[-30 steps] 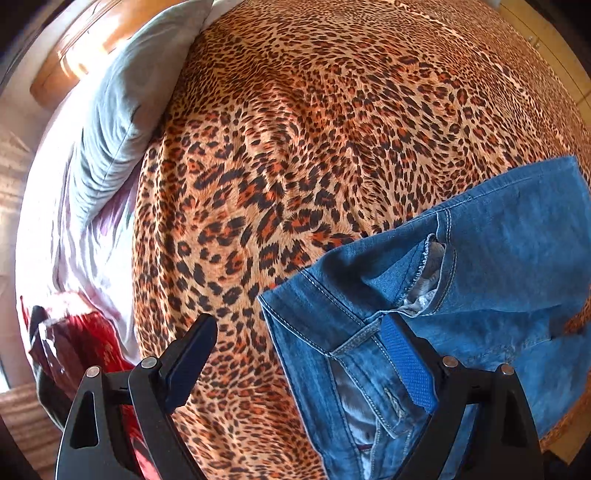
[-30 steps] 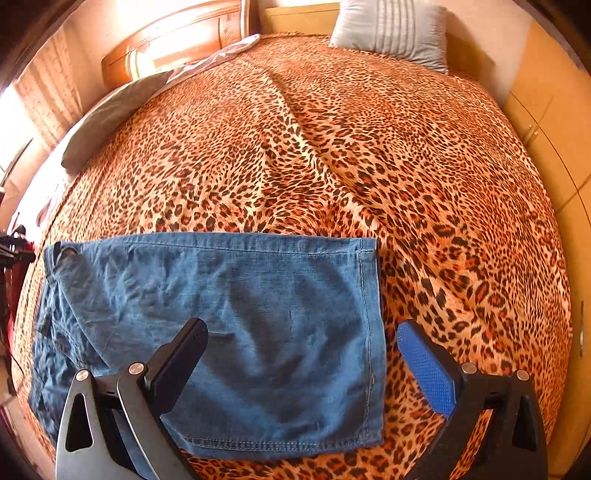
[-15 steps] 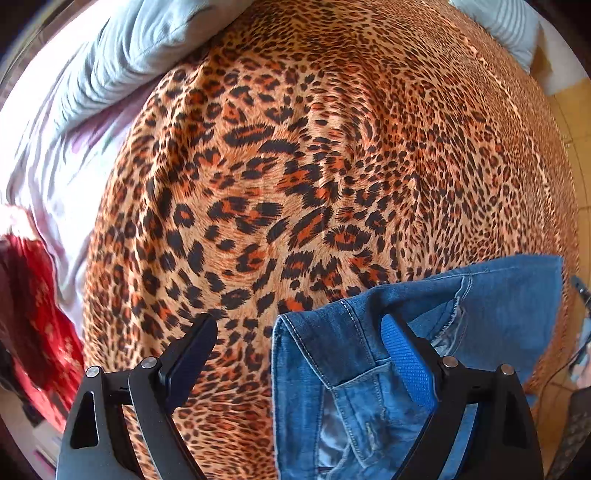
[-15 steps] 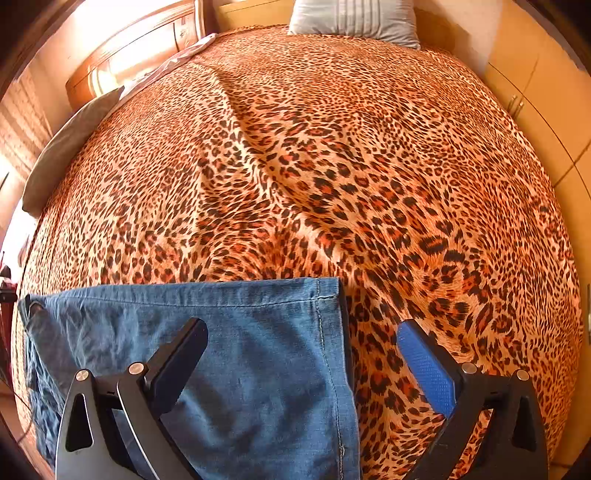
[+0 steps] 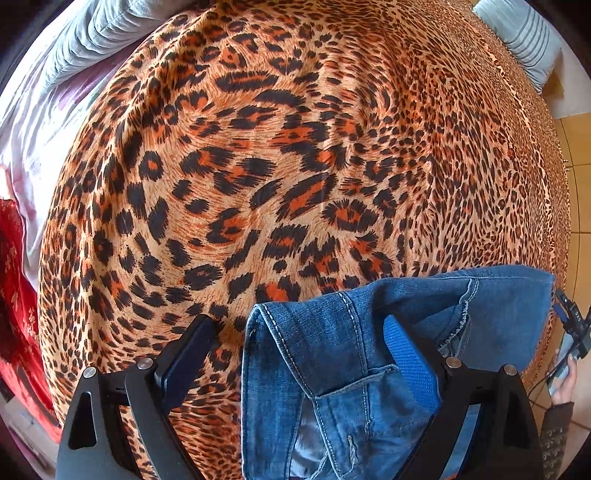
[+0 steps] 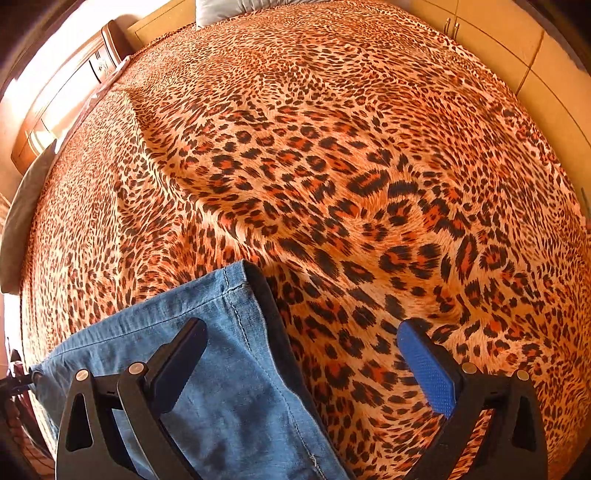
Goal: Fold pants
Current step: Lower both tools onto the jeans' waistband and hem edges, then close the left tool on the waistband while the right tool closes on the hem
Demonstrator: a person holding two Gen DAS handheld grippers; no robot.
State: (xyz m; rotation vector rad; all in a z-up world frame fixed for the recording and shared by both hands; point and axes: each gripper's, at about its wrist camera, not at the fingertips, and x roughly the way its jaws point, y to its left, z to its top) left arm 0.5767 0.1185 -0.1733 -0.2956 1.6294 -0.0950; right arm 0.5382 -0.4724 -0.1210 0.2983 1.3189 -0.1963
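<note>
Blue denim pants lie on a leopard-print bedspread (image 5: 280, 155). In the left wrist view the waistband corner with a belt loop (image 5: 332, 354) sits between the fingers of my left gripper (image 5: 299, 350), which is open and close over it. In the right wrist view the hem end of a pant leg (image 6: 229, 332) lies between the fingers of my right gripper (image 6: 303, 354), which is open; the hem edge runs down the middle of the gap.
A grey pillow (image 5: 92, 33) and pale sheet lie at the left bed edge, with red cloth (image 5: 18, 295) below. Another pillow (image 5: 524, 37) is at the far corner. A wooden headboard (image 6: 66, 96) and cupboards (image 6: 524, 62) border the bed.
Both grippers have dropped lower and closer to the pants, staying open. The left now straddles the waistband corner, the right the hem edge.
</note>
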